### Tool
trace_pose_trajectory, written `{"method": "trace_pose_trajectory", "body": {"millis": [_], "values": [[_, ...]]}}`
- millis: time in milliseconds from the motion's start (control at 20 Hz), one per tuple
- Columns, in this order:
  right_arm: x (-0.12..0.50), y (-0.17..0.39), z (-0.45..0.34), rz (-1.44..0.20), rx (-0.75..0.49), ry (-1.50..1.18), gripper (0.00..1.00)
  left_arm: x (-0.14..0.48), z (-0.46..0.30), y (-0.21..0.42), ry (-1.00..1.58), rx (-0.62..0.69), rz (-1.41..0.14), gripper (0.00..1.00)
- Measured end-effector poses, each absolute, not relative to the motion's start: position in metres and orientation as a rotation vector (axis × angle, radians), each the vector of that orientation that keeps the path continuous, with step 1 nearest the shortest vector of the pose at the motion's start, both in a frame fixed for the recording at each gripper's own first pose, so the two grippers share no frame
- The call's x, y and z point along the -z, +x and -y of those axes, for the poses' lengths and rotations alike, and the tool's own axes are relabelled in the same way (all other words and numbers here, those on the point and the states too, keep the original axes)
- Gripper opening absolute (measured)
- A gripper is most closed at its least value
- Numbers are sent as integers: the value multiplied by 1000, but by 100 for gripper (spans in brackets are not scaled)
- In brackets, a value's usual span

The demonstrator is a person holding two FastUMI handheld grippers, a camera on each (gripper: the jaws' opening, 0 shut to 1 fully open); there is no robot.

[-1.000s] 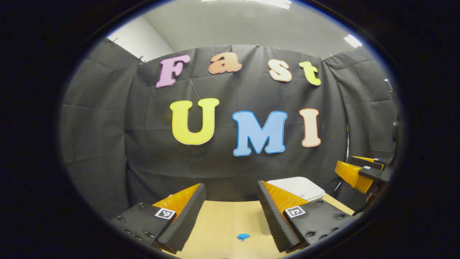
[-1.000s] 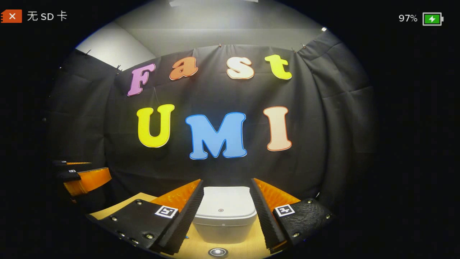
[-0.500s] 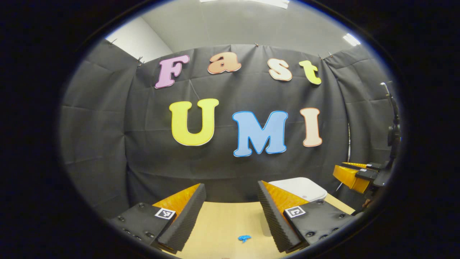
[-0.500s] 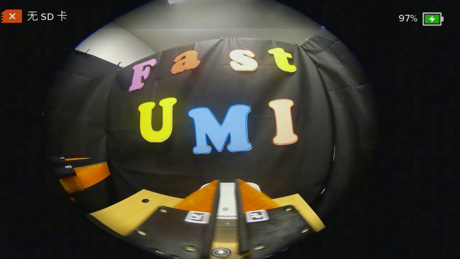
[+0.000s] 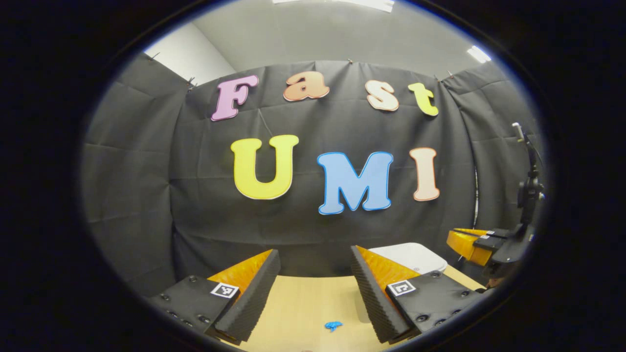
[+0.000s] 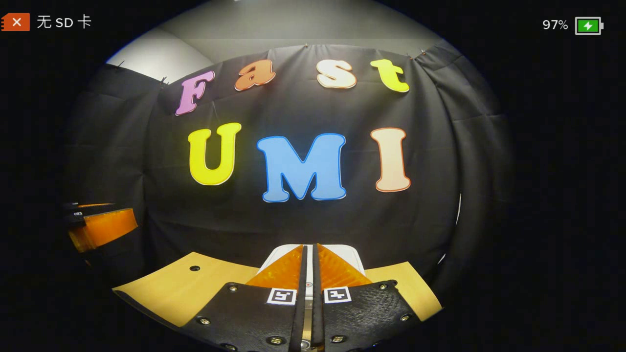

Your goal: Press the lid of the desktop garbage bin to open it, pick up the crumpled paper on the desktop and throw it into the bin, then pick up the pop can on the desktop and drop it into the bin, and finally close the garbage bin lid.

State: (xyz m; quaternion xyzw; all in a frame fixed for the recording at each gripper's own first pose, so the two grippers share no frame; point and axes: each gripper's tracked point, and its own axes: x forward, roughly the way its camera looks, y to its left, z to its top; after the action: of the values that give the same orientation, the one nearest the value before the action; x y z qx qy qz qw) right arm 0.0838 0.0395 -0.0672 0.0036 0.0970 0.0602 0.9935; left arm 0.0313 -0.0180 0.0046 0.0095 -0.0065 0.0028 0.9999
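The right claw [image 6: 309, 254] is clenching with nothing between its fingers, presumably to make one blunt tip for pressing the white bin [image 6: 354, 254] lid, which is sitting shut near the table's [image 6: 171, 283] far edge. The left claw [image 5: 313, 274] is hovering released beside it, probably waiting to pick something up.

wooden table [image 5: 303, 303], small blue scrap [image 5: 333, 325]

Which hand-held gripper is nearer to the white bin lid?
The right hand-held gripper: it is closed and lined up directly over the white bin lid. The left hand-held gripper is open, off to the lid's left.
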Motion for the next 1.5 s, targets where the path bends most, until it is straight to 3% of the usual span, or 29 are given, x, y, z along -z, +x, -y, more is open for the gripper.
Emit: {"method": "trace_pose_trajectory", "body": {"millis": [300,900,1500], "values": [[117,108,-46,-331,-149,-8,6,-4,17,32,21,-9,14,95],[173,128,-45,-456,-134,7,7,0,-4,30,9,-50,7,94],[179,127,-47,-451,-130,38,7,6,-7,34,-20,-47,-2,94]]}}
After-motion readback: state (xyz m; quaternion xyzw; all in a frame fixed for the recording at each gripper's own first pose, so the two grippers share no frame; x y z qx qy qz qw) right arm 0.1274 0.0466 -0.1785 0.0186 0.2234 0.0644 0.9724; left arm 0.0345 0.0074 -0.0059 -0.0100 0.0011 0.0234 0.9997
